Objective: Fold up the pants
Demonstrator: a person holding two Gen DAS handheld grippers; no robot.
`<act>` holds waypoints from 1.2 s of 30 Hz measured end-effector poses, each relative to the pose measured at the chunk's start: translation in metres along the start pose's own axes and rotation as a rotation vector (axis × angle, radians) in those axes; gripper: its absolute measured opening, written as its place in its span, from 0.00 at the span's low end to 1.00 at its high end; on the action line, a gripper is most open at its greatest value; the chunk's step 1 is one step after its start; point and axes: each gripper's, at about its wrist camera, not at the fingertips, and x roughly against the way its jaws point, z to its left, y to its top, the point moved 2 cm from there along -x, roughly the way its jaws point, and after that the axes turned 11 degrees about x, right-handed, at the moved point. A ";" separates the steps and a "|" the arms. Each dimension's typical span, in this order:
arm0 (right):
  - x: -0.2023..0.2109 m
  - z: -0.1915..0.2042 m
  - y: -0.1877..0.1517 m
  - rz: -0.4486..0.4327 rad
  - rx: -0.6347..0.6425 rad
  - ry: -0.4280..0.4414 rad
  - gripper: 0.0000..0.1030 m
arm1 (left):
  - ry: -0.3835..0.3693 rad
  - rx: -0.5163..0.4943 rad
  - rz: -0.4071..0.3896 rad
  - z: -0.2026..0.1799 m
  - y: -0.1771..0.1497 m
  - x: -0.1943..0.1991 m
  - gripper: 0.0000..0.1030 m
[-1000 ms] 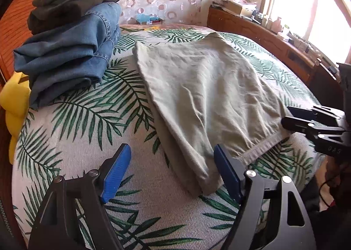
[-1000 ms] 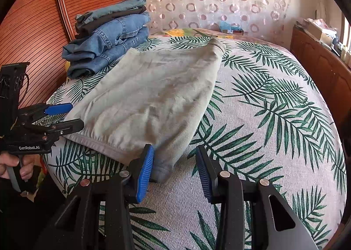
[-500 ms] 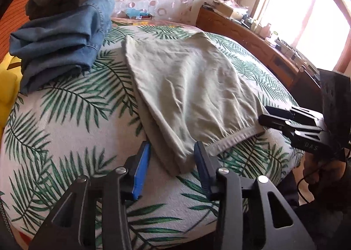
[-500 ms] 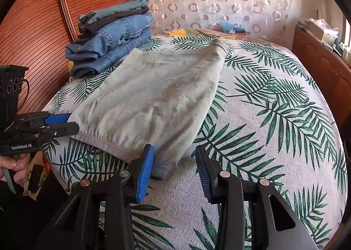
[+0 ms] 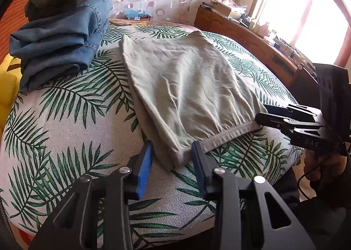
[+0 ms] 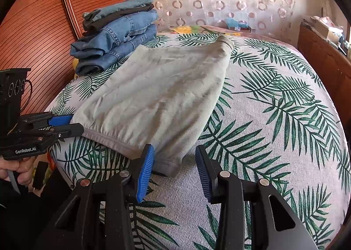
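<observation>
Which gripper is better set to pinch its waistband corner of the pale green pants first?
Left, probably: the left gripper straddles its corner of the pale green pants closely, centred. The right gripper gapes wider, fabric off-centre.

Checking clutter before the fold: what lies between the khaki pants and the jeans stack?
Only bare palm-print bedspread separates the khaki pants from the jeans stack, clearest in the left wrist view.

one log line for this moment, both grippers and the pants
step: grasp waistband corners | left gripper: open, straddling corner | right gripper: open, straddling other corner | khaki pants: flat on bed
</observation>
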 end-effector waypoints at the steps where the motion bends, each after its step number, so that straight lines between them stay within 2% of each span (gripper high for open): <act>1: 0.000 0.000 0.000 0.000 -0.002 0.001 0.38 | -0.010 0.004 0.002 0.001 0.000 0.000 0.32; 3: 0.000 0.002 0.000 -0.003 -0.009 0.028 0.25 | -0.029 0.014 0.004 0.002 0.000 0.000 0.29; 5: 0.000 0.003 0.000 -0.005 -0.002 0.029 0.22 | -0.034 0.011 0.005 0.003 -0.001 0.001 0.28; 9: 0.000 0.005 0.000 -0.010 0.009 0.026 0.13 | -0.058 0.013 0.005 0.004 -0.003 0.006 0.13; 21: 0.037 0.009 0.005 -0.078 0.047 0.042 0.10 | -0.079 -0.033 -0.101 -0.013 0.005 0.054 0.09; 26: 0.057 0.010 0.012 -0.107 0.062 0.040 0.09 | -0.087 -0.060 -0.109 -0.023 0.011 0.066 0.09; 33: 0.084 0.013 0.017 -0.139 0.080 0.038 0.09 | -0.094 -0.084 -0.162 -0.031 0.020 0.093 0.09; 36: 0.097 0.017 0.022 -0.148 0.117 0.036 0.09 | -0.122 -0.085 -0.172 -0.036 0.024 0.108 0.09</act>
